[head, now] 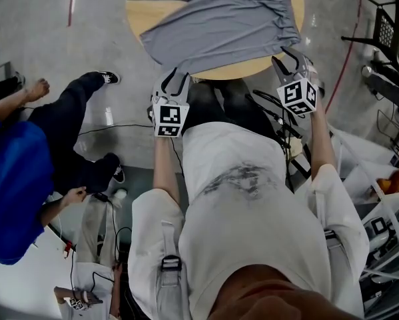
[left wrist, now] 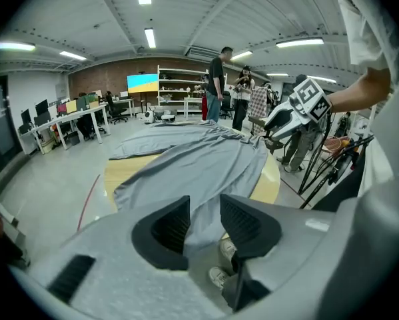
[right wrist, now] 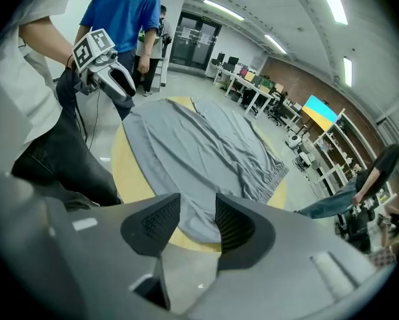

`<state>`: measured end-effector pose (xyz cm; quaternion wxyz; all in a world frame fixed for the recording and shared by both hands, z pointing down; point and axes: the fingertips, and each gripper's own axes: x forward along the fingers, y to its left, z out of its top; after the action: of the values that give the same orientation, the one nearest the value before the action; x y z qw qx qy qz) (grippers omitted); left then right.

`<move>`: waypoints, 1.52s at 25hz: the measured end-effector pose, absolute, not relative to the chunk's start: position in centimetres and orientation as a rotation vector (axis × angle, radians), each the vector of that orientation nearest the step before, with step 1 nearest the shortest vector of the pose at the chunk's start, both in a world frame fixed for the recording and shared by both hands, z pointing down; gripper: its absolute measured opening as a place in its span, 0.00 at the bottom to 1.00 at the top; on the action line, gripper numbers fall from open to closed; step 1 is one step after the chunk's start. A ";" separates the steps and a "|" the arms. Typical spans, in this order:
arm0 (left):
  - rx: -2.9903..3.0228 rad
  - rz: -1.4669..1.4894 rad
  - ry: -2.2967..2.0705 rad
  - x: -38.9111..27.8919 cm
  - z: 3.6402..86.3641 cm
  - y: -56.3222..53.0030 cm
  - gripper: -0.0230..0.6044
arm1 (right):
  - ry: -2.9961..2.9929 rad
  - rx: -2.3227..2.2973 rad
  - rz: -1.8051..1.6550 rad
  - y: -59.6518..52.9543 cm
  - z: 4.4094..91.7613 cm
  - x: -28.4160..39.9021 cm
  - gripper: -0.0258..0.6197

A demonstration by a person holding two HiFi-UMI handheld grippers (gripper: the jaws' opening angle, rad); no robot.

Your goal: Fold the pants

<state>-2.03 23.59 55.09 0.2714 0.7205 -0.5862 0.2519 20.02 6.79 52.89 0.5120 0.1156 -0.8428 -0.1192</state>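
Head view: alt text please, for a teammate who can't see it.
Grey pants lie spread on a round wooden table, near edge hanging over. The left gripper and right gripper, jaws open, sit at that edge's two ends, gripping nothing. A person in blue is at left.

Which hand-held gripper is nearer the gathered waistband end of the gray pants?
Right. The right hand-held gripper hovers at the table edge just beside the waistband. The left hand-held gripper is at the pants' near edge, well away from the waistband.
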 end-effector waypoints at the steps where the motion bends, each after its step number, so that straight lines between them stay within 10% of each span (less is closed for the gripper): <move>1: 1.936 0.686 -1.563 -1.9 55.6 23.7 0.28 | -2.020 0.266 -0.290 6.6 53.3 20.2 0.32; 22: 1.935 0.808 -1.468 -0.8 60.3 23.4 0.44 | -1.913 0.073 -0.300 5.8 59.8 22.1 0.43; 38: 1.859 0.852 -1.446 -1.3 61.9 23.7 0.39 | -1.939 0.070 -0.151 4.3 60.7 22.4 0.39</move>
<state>-1.27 23.74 61.92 0.3131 0.7050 -0.5483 0.3229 22.42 4.31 60.73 0.5629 0.0296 -0.8235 -0.0640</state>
